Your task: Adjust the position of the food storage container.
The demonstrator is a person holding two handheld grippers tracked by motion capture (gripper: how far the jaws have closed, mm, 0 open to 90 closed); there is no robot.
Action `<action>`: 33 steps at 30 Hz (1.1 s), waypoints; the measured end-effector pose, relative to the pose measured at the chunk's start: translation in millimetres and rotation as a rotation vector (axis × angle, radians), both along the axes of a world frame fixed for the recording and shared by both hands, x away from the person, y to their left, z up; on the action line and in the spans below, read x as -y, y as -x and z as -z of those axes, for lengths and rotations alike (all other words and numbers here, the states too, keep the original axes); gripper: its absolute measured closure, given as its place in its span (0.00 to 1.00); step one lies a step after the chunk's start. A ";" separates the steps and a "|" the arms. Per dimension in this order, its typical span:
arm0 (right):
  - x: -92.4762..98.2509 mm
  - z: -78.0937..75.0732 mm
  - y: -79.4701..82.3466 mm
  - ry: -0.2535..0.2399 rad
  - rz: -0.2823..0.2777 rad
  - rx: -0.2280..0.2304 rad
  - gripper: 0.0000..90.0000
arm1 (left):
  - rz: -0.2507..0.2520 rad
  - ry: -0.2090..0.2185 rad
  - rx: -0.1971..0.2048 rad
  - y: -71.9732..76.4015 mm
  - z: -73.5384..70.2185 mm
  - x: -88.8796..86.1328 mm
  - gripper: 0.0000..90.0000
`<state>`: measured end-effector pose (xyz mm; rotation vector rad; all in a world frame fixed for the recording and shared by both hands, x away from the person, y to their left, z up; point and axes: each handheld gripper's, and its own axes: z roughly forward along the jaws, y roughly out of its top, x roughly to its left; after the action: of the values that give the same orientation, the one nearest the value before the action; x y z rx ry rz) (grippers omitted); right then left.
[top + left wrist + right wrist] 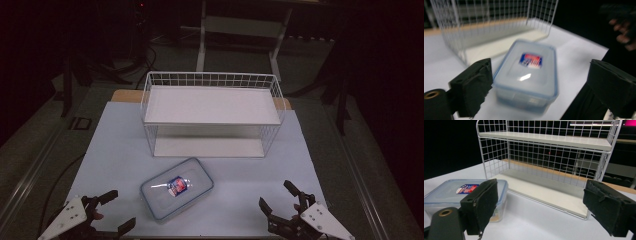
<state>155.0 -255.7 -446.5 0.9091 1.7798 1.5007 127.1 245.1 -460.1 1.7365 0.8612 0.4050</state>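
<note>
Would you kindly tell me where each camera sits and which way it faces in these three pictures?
High view: above the near table edge, looking forward and down on the wire shelf and plastic container; left gripper and right gripper enter below, both open.
Left gripper view: rides that gripper, facing the container; its black jaws stand apart.
Right gripper view: rides low, facing the shelf; jaws apart.
All three share container and shelf.

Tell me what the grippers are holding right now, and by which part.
Nothing: left gripper and right gripper are open, apart from the lidded container.
</note>
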 end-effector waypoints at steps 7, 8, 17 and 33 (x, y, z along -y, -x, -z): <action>0.2 0.9 -1.5 -0.007 0.000 -0.007 0.14 | 0.024 -0.089 -0.141 -10.3 16.4 -2.8 0.58; 0.5 0.9 -1.6 -0.008 0.000 -0.006 0.14 | 0.030 -0.131 -0.175 -12.7 23.1 -0.4 0.63; 1.3 1.3 -2.4 -0.008 -0.001 -0.011 0.14 | 0.129 -0.228 -0.278 -18.5 39.0 18.7 0.98; 3.0 2.1 -4.2 -0.016 -0.002 -0.020 0.14 | 0.253 -0.244 -0.378 -23.1 58.2 59.5 0.99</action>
<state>159.2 -258.7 -448.5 0.9338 1.7858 1.5137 150.2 185.5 -518.3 2.1616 0.8662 0.0091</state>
